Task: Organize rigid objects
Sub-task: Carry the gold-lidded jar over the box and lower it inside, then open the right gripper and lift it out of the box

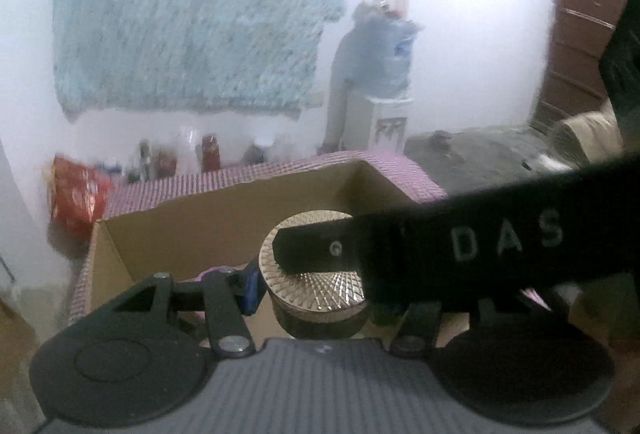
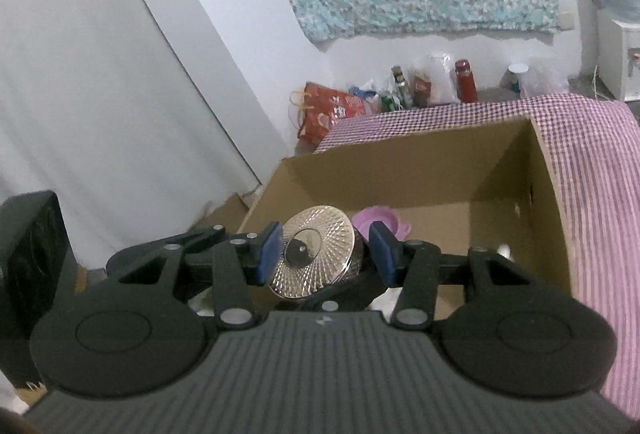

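**Lidded pot gripped from both sides above the box**

Faceted metal is seen on the lid of the lidded pot [image 2: 316, 254], with a small knob at its centre and a dark round body beneath. The pot is caught between the blue pads of the right gripper [image 2: 326, 254]: one pad is pressed on the lid's rim, the other on the body, so this gripper is judged clenched on it. The lid is seen tilted towards the camera.

From the left gripper [image 1: 324, 290], the same pot is found directly ahead between its fingers. One pad touches the pot's side; the other is hidden behind the right gripper's black finger, so its grip cannot be told.

Ahead of and below both grippers, the cardboard box [image 2: 400, 170] stands open on the checked tabletop [image 2: 592, 162], with a pink item [image 2: 380, 222] lying inside.

The pot is judged stiff, fairly heavy and slippery on its polished lid. The lid may be loose, so the dark body is the safer place to be held, and the pot is best kept level.
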Demonstrator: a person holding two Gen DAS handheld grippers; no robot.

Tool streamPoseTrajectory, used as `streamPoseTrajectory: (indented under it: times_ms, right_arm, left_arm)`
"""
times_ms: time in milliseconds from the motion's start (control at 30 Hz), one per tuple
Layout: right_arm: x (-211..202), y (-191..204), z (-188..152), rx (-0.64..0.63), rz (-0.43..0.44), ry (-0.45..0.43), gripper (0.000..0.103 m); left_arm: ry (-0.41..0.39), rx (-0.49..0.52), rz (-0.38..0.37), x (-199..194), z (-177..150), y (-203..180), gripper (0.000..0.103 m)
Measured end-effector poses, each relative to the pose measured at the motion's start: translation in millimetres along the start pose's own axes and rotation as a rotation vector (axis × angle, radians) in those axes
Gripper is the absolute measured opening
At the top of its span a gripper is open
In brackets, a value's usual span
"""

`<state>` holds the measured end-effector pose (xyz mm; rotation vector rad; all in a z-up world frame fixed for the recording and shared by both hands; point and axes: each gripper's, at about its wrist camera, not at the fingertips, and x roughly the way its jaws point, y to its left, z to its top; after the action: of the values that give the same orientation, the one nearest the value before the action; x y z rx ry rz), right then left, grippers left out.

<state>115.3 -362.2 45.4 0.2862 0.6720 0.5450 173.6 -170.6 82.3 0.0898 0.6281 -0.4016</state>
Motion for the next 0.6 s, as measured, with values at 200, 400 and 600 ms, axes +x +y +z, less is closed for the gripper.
streamPoseTrajectory:
  times_ms: [200,400,600]
  right_arm:
    - [68,-40,55,0.064,-0.015,0.145,0.048]
    - [129,-67,79,0.124,-0.04,0.253,0.048]
    - [164,-92,76,0.177,-0.045,0.34,0.048]
  left_arm:
    - [0.142,-0.106,0.009,72,31,26,0.057]
    - [0.261,-0.151,0.03,128,38,50,0.057]
    - [0.36,-0.185,0.026,157,32,58,0.057]
